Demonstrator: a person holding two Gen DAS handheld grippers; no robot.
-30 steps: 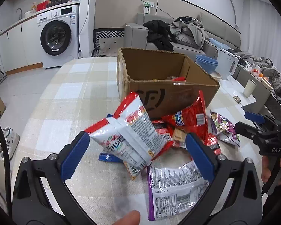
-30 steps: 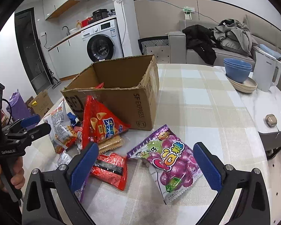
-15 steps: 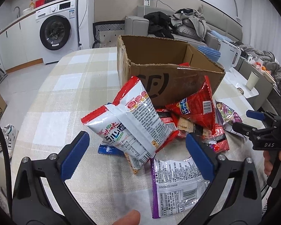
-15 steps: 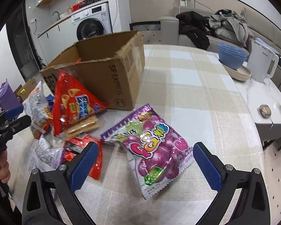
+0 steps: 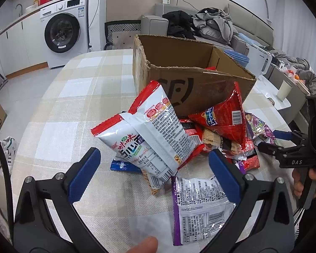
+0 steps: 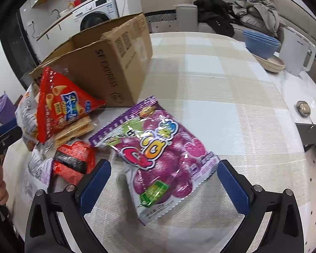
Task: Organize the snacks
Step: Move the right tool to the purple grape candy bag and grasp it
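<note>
**Ana:** So, which step does this look like?

**Ben:** An approach, by the look of it. The right gripper is spread wide and empty, its blue pads straddling the purple grape-candy bag, which lies flat on the table just beside the corner of the cardboard box. Nothing is pinched.

**Ana:** And the other one?

**Ben:** The left gripper is likewise wide apart and holds nothing. It faces the white-and-red noodle packet, which leans on top of the heap in front of the box. A red cone-snack bag stands against the box wall, and a purple packet lies back-side up nearest the camera.

**Ana:** What does the next move call for?

**Ben:** Probably lowering the right fingers around an edge of the candy bag and closing on it; the bag is flat and glossy, so it may slip. The box seems the likely destination, with something red already showing inside.

**Ana:** And the setting?

**Ben:** A checked beige tablecloth over the table. Blue bowls and a white kettle sit at the far side, a washing machine and a clothes-strewn sofa beyond.
</note>
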